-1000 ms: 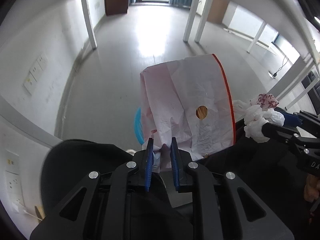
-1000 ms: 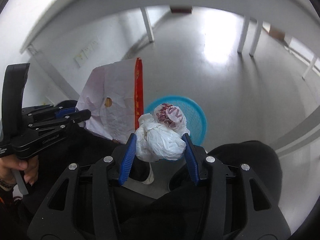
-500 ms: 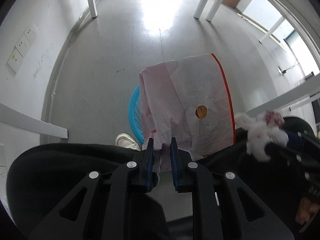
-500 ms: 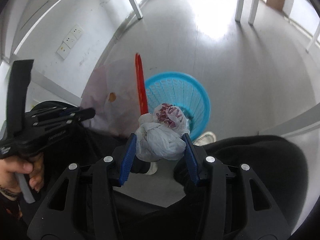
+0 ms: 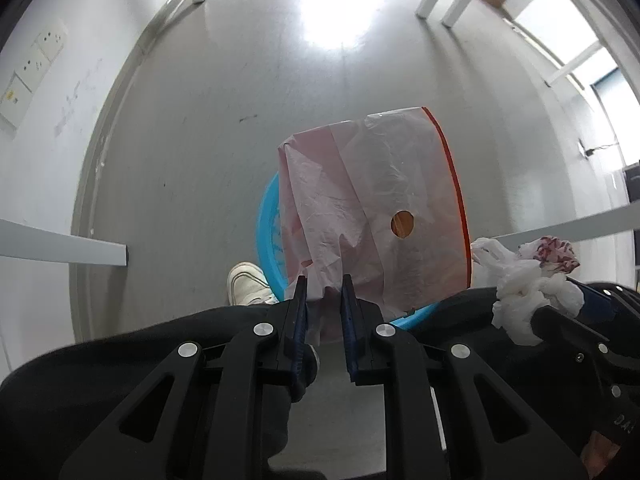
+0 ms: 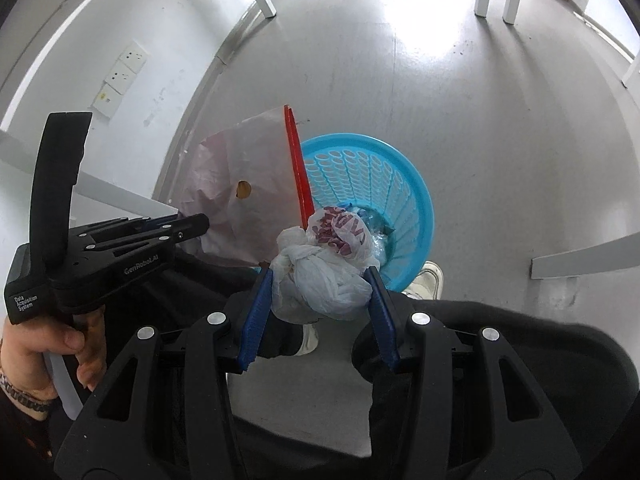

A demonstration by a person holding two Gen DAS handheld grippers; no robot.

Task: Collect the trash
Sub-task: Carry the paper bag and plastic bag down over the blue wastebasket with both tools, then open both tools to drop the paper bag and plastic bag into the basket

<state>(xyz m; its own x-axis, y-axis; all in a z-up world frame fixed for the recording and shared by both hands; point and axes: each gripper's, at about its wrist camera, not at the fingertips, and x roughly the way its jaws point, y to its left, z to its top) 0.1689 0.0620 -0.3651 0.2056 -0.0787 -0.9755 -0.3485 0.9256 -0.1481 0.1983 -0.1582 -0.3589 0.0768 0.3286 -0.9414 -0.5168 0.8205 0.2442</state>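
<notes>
The left gripper [image 5: 323, 300], low in the frame's centre, is pinching a pink bag [image 5: 372, 208] between nearly closed fingers, while the right gripper [image 6: 318, 292], at lower centre, is clamping a knotted white bag [image 6: 324, 276] with its fingers spread wide around it.

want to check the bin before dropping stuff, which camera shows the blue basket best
The right wrist view: the blue basket shows most of its rim and perforated inside, with some trash already in it, behind the knotted white bag. In the left wrist view the pink zip bag hides all but slivers of rim.
</notes>
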